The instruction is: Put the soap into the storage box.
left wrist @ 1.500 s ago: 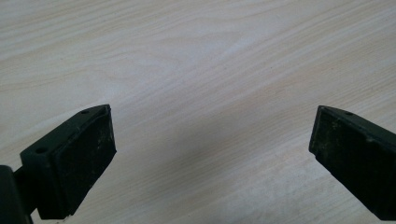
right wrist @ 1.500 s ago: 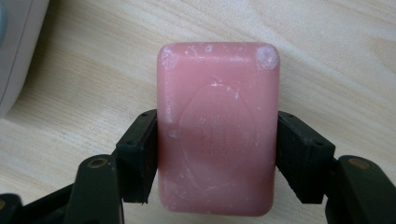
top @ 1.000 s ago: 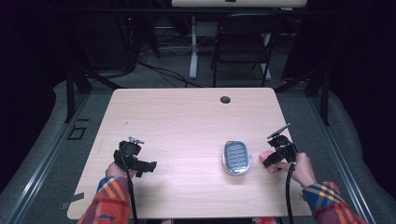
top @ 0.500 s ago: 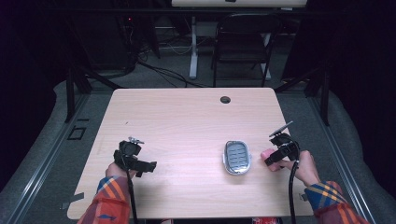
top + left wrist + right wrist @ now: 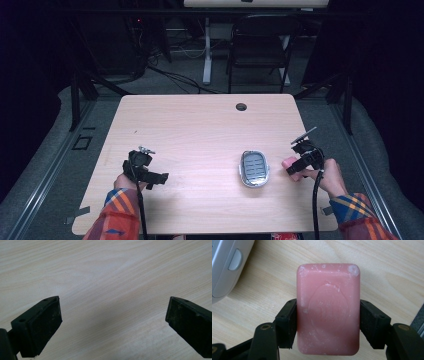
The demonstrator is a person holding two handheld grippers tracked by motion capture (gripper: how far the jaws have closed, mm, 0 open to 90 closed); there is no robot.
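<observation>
A pink bar of soap (image 5: 328, 308) sits between the pads of my right gripper (image 5: 328, 322), which is shut on its two long sides. In the high view the soap (image 5: 289, 164) and right gripper (image 5: 295, 166) are near the table's right edge, just right of a grey soap dish (image 5: 254, 168) with a slotted inside. A corner of that dish (image 5: 227, 265) shows at the top left of the right gripper view. My left gripper (image 5: 159, 178) rests at the front left of the table, and its pads (image 5: 45, 326) stand wide apart over bare wood.
The light wooden table (image 5: 200, 130) has a round cable hole (image 5: 241, 106) near its far edge. A black chair (image 5: 260, 47) and a desk leg stand beyond the table. The table's right edge (image 5: 418, 320) lies close to the right gripper.
The right gripper with the soap has shifted slightly, staying beside the dish. The left gripper has not moved.
</observation>
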